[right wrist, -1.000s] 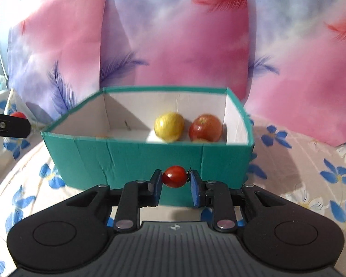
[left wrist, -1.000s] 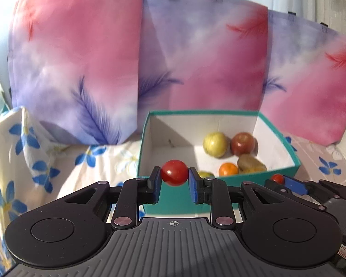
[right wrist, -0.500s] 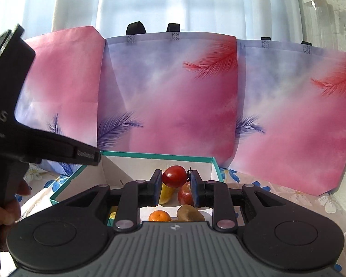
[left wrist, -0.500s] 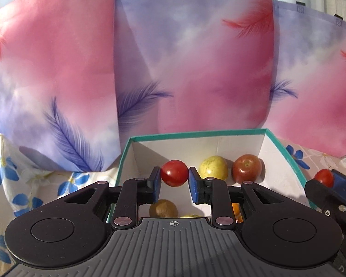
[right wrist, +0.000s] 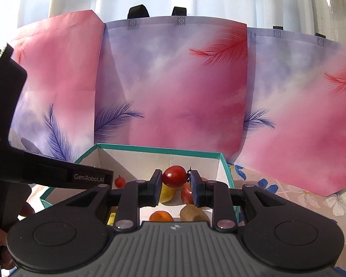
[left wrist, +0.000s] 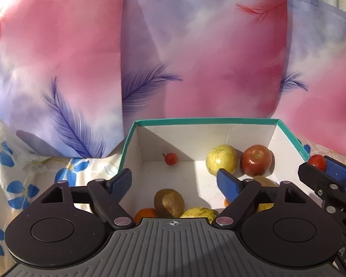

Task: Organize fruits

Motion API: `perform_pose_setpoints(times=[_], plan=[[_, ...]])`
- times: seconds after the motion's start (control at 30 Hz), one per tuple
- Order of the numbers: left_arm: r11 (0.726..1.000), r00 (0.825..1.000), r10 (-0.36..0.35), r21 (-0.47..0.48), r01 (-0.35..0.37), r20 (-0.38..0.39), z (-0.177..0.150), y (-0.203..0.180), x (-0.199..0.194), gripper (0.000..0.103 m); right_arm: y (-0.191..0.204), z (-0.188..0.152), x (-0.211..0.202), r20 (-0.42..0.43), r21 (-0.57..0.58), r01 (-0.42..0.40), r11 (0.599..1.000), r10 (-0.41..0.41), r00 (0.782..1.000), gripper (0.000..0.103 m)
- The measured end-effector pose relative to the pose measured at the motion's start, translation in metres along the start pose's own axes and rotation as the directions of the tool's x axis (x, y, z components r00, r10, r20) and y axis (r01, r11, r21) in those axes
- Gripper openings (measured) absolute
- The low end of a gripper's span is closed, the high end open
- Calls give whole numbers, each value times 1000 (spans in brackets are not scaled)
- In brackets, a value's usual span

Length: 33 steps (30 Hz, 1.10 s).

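Note:
A teal box (left wrist: pixel 219 121) with white inner walls holds a yellow fruit (left wrist: pixel 222 160), a red apple (left wrist: pixel 256 163), a kiwi (left wrist: pixel 169 203), an orange (left wrist: pixel 146 214) and a small cherry tomato (left wrist: pixel 171 158) lying on its floor. My left gripper (left wrist: pixel 174 181) is open and empty above the box. My right gripper (right wrist: pixel 175 184) is shut on a cherry tomato (right wrist: pixel 174 176) and holds it over the box (right wrist: pixel 159 149). The right gripper and its tomato (left wrist: pixel 317 162) also show at the right edge of the left wrist view.
Pink and purple feather-print bags (right wrist: pixel 173 87) stand right behind the box. A cloth with blue flowers (left wrist: pixel 18 173) covers the table. The left gripper body (right wrist: pixel 34 168) fills the left of the right wrist view. A window with a bottle (right wrist: pixel 332 2) lies beyond.
My left gripper has opened and let go of its cherry tomato, which now lies on the box floor. Both grippers came forward over the box; the right one still holds its tomato.

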<state>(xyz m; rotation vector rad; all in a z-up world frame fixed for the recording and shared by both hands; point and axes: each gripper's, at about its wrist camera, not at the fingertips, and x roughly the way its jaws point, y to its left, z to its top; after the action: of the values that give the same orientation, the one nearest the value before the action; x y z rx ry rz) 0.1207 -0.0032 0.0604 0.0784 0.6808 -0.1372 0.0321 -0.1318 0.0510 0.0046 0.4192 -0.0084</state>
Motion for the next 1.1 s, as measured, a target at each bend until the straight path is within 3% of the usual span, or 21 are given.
perform_pose_setpoints(times=[0.33, 0.53, 0.73, 0.8, 0.87, 1.0, 1.1], plan=[[1000, 1000, 19, -3, -19, -21, -1, 5, -12, 97, 2, 4, 26, -77, 17, 0, 1000, 2, 997, 29], [999, 998, 54, -2, -54, -38, -4, 9, -13, 98, -1, 4, 24, -79, 29, 5, 1000, -2, 997, 56], [998, 995, 70, -7, -70, -77, -8, 14, -21, 99, -4, 7, 6, -110, 23, 29, 999, -26, 994, 101], [997, 993, 74, -3, -75, -91, -10, 15, -23, 100, -4, 7, 0, -150, -2, 37, 999, -37, 988, 103], [996, 990, 89, 2, -89, -105, -13, 14, -23, 100, -2, 6, 0, -236, -32, 50, 998, -56, 970, 103], [997, 984, 79, 14, -78, -158, -17, 10, -19, 100, -5, 0, 10, -407, -22, 77, 997, -79, 910, 103], [998, 976, 56, 27, -52, -210, -20, 5, -16, 100, -6, -4, 17, -472, -23, 86, 996, -87, 877, 103]])
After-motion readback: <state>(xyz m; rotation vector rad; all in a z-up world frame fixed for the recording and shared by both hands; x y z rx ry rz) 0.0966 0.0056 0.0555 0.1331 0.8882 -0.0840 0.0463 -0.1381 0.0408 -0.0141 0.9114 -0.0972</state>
